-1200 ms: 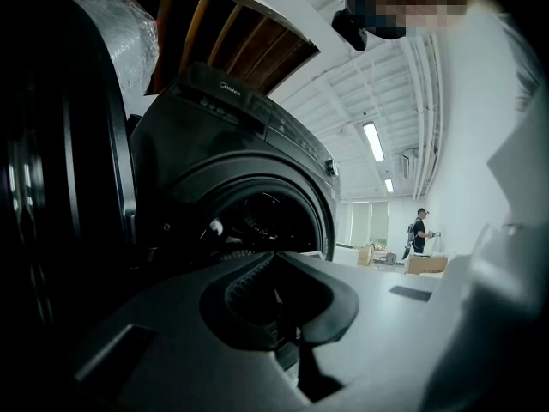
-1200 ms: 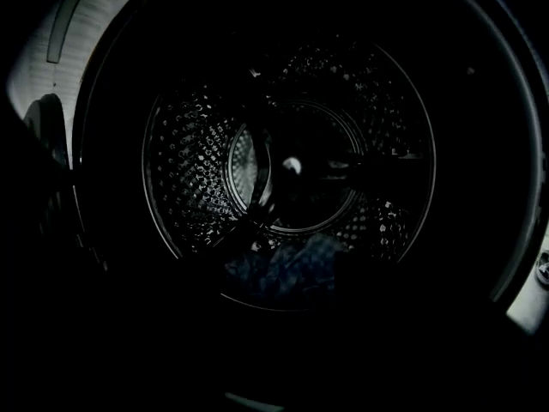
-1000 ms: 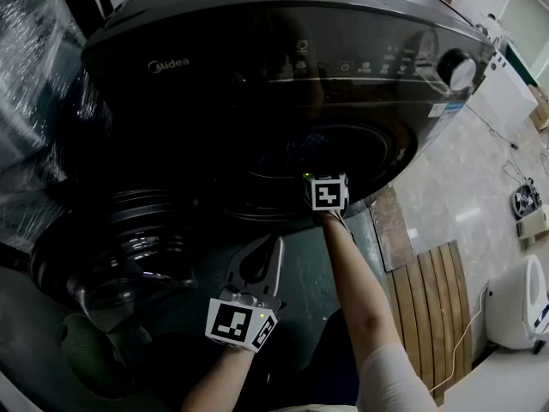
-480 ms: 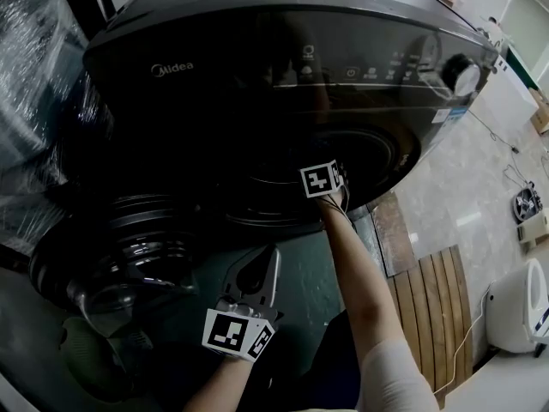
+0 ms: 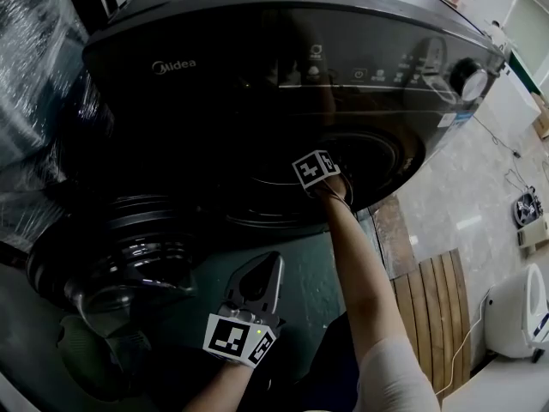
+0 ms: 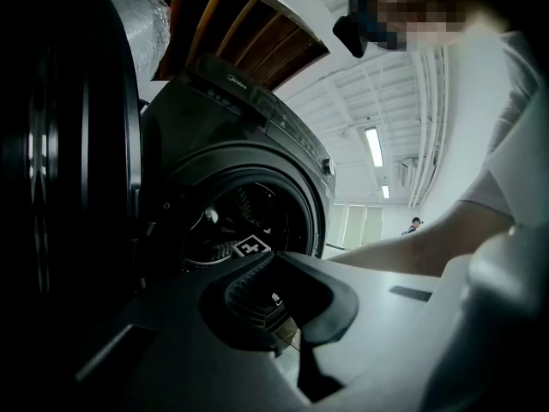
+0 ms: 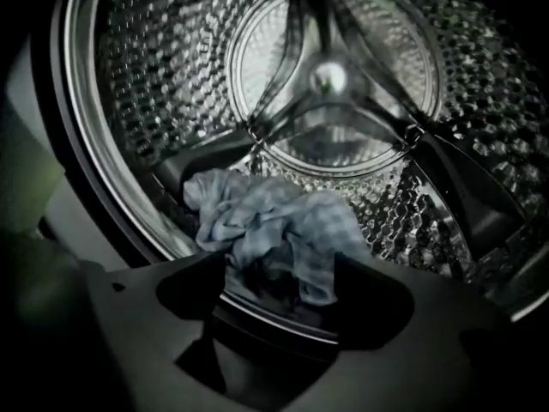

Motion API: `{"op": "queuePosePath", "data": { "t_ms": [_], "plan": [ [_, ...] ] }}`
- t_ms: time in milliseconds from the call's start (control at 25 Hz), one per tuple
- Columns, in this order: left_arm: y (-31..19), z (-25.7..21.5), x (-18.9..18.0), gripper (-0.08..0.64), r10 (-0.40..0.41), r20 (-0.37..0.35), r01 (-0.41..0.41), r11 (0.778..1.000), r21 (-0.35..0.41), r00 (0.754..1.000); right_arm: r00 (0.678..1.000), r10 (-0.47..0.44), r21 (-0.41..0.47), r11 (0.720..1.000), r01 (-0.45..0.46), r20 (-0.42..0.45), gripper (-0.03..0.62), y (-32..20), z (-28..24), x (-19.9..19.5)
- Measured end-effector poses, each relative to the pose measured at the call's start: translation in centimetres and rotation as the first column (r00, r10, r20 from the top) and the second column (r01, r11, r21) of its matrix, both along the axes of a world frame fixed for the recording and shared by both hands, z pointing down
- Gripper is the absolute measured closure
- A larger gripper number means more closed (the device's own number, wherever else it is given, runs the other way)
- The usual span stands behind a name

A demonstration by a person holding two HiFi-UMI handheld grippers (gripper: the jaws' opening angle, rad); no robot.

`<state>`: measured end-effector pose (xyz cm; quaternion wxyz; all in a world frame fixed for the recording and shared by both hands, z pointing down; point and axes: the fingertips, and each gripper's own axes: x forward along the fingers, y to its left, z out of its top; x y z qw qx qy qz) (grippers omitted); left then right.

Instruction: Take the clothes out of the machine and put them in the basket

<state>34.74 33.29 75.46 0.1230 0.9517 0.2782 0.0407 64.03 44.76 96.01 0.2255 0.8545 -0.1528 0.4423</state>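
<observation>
Right gripper (image 7: 279, 275): jaws apart, empty, at the drum (image 7: 412, 204) mouth.
Left gripper (image 5: 268, 269): closed on nothing, low, outside the machine (image 5: 257, 58).
Checked cloth (image 7: 266, 230): crumpled on the drum floor, beyond the rim (image 7: 281, 319).
Hazards: jaws may strike the rim; a thin fold may slip.

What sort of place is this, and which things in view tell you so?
Probably a large workshop or storage hall, not a home laundry: the washing machine stands beside plastic-wrapped goods, near wooden slats, under a high ceiling with strip lights.
</observation>
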Motion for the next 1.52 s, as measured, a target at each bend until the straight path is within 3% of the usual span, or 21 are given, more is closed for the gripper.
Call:
{"op": "queuePosePath", "data": {
  "t_ms": [320,400,520,640,960,1240,1520],
  "plan": [
    [0.6,0.8,-0.2,0.543,0.011,0.014,-0.011,1.0,0.011,1.0,0.998,0.06,-0.103,0.993,-0.063,-0.03,0.261,1.2,0.6,0.5],
    [0.6,0.9,-0.1,0.543,0.008,0.017,-0.008,1.0,0.013,1.0,0.997,0.058,-0.161,0.985,-0.067,-0.058,0.316,1.6,0.5,0.8],
    [0.5,1.1,0.0,0.543,0.004,0.022,-0.004,1.0,0.012,1.0,0.993,0.024,-0.288,0.956,-0.056,-0.113,0.482,2.5,0.3,0.8],
    [0.6,1.0,0.1,0.543,0.004,0.023,-0.004,1.0,0.009,1.0,0.991,-0.004,-0.346,0.937,-0.043,-0.135,0.554,2.8,0.2,0.9],
    [0.7,1.1,-0.1,0.543,0.008,0.023,-0.008,1.0,0.012,1.0,0.981,-0.009,-0.273,0.961,-0.046,-0.195,0.568,2.4,-0.5,1.1],
    [0.8,0.3,-0.9,0.543,0.019,0.006,-0.019,1.0,-0.002,1.0,0.989,-0.003,-0.181,0.983,-0.024,-0.146,0.569,1.9,-0.2,0.1],
    [0.6,-0.3,-1.3,0.543,0.026,-0.002,-0.026,0.999,-0.03,1.0,0.961,0.017,-0.172,0.983,-0.067,-0.277,0.572,1.6,-1.4,-1.0]
  ]
}}
